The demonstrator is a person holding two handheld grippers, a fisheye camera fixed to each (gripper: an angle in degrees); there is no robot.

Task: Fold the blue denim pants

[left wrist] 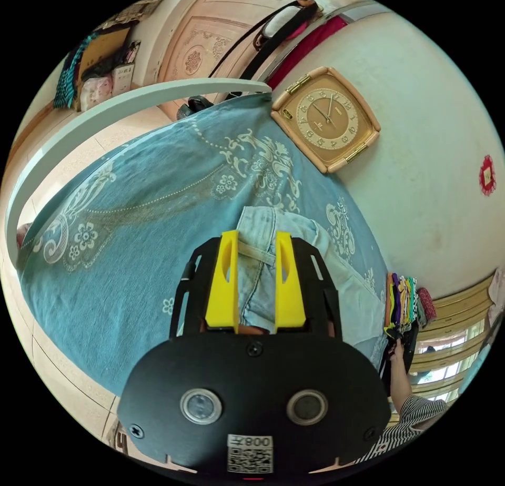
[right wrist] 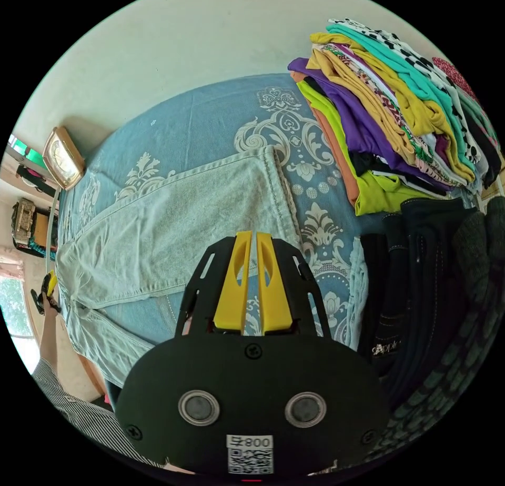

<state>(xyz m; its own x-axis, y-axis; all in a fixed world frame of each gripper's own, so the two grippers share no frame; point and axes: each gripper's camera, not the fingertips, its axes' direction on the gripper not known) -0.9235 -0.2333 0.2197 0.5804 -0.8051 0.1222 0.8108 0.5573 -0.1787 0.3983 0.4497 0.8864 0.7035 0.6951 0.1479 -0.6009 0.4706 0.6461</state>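
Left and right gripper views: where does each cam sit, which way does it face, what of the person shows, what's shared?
Left gripper view: rides behind the left gripper, at the waistband end of the denim pants, facing along the blue bedspread toward a wall clock; a striped sleeve shows.
Right gripper view: rides behind the right gripper, near the pants hem, facing the wall; folded clothes stack alongside; the person's arm shows.
Shared: pants, bedspread, clock, clothes stack.
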